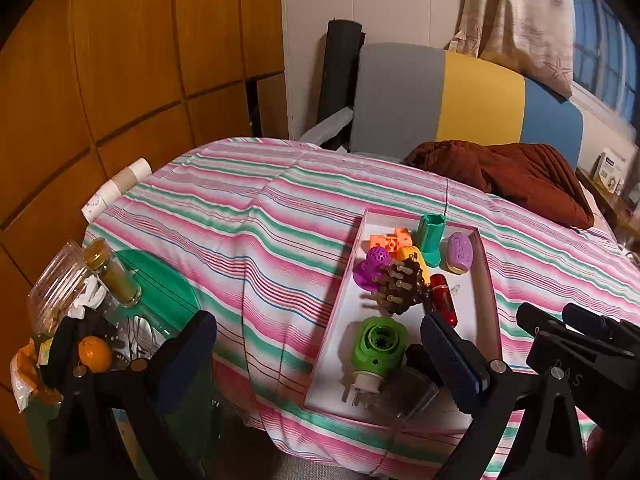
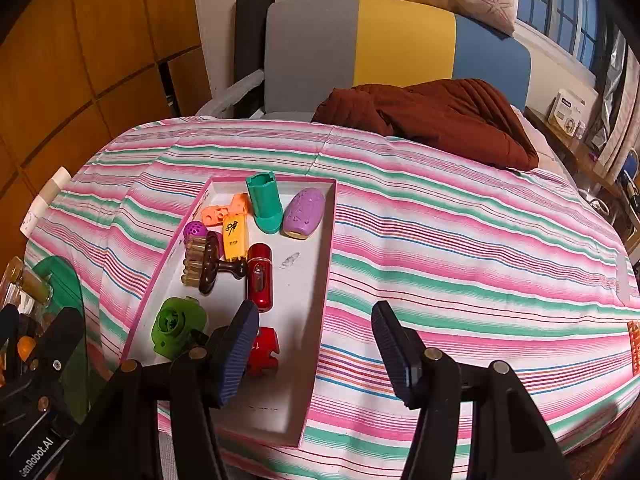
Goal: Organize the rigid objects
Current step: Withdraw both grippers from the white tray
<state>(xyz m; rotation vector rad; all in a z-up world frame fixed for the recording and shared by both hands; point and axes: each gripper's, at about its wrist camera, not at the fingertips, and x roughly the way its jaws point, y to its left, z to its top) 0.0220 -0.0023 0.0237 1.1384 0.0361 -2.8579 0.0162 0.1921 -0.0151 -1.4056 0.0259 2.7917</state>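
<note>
Inventory, taken over the striped bed (image 2: 440,240): one shallow white tray (image 2: 308,280) with a pink rim lies on the covers and holds the hard items. At its far end a green boot-shaped holder (image 2: 262,204) stands upright beside a purple oval case (image 2: 304,213); next come an orange block (image 2: 224,212), a yellow tag (image 2: 235,240), a purple perforated ball (image 2: 195,230), a brown peg brush (image 2: 202,262) and a red tube (image 2: 260,276). Nearer me sit a green plug-in unit (image 2: 176,328) and a red notched piece (image 2: 264,350). My right claw (image 2: 316,360) hangs about half open over the tray's near right edge with nothing between its pads; the red piece lies just beside its left finger. My left claw (image 1: 320,360) stands wide and empty, low over the near end of the tray, with a clear plastic piece (image 1: 408,394) by its right finger. I judge all items light, stiff and smooth, likely to skid on the tray floor. The red piece is best pinched across its flat sides; the tube across its middle.
</note>
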